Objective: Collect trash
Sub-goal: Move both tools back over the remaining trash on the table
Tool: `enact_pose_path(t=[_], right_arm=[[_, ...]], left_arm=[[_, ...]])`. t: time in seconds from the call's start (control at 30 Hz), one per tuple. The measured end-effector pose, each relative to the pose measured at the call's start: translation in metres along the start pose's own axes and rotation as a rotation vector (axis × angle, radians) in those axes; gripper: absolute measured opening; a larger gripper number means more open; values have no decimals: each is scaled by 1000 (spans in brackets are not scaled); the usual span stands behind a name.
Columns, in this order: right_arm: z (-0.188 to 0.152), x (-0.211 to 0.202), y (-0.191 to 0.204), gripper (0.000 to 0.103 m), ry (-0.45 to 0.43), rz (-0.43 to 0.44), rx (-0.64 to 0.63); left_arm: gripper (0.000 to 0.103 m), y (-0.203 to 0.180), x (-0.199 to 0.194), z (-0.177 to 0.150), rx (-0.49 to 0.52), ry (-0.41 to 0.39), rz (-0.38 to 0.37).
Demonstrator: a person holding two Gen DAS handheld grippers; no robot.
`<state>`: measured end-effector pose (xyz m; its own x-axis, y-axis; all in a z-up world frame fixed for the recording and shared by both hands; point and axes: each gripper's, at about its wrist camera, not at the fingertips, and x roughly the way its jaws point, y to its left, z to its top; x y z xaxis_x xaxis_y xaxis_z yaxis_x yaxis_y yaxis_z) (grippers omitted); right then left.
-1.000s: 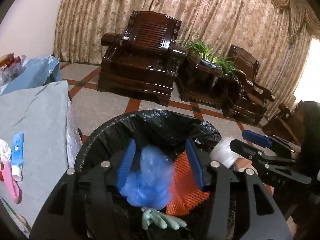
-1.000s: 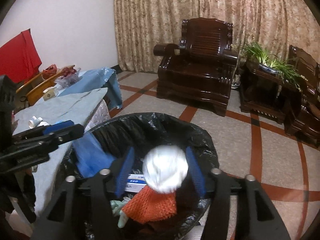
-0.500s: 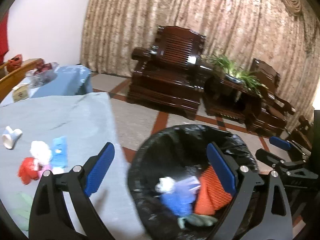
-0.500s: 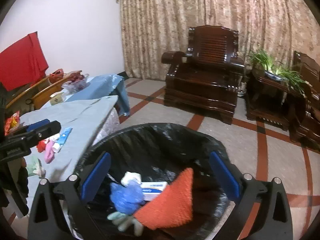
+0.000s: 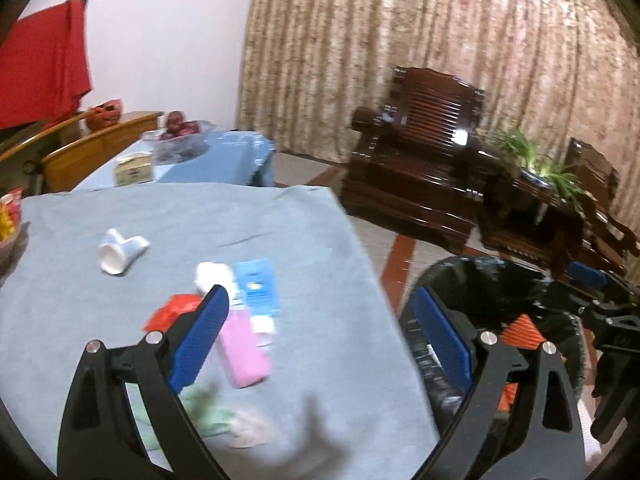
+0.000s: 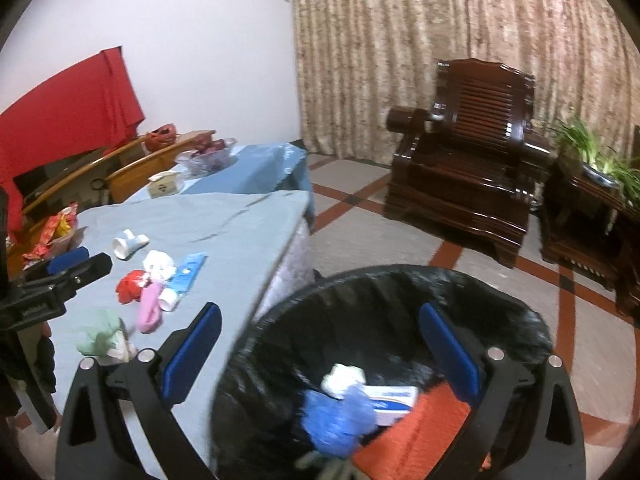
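The left gripper (image 5: 320, 334), black-framed with blue ribbed pads, stood spread wide and empty, its jaws having just been opening with nothing between them; it hung over the near edge of the grey-blue clothed table (image 5: 280, 220), tilted down toward the litter there, which reads as lining up for the next pick. The right gripper (image 6: 320, 354), of the same make, was likewise wide apart and held nothing, its jaws also just opened; it hovered above the round bin lined with a black plastic bag (image 6: 400, 280), which stood on the floor just beside the table's corner, handy for short carries. Inside the bin lay a crumpled blue plastic wad (image 6: 340, 420), a white scrunched ball (image 6: 344, 374), a white-and-blue flat carton (image 6: 394, 398) and an orange mesh piece (image 6: 416, 436), so part of the job looked done. On the cloth the remaining trash sat in a loose cluster: a pink soft tube (image 5: 242, 350) between the left jaws' line of sight, a blue flat packet (image 5: 258, 288) touching it, a red crumpled wrapper (image 5: 172, 310), a white wad (image 5: 212, 274), a tipped white paper cup (image 5: 120, 256) a little apart, and a pale green glove-like scrap (image 5: 208, 412) nearest the edge, blurred.
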<state>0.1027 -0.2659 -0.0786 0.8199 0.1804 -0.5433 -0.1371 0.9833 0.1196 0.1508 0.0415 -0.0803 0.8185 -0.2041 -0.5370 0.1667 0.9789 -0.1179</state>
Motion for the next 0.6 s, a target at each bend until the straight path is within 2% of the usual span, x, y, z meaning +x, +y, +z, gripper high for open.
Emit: enact_pose_path(t=[0.27, 0.6], right_arm=[[11, 23, 49, 97, 0, 69, -45], [9, 64, 109, 97, 22, 136, -70]], left_arm=[[91, 61, -13, -7, -49, -1, 105], [91, 110, -10, -26, -67, 31, 173]])
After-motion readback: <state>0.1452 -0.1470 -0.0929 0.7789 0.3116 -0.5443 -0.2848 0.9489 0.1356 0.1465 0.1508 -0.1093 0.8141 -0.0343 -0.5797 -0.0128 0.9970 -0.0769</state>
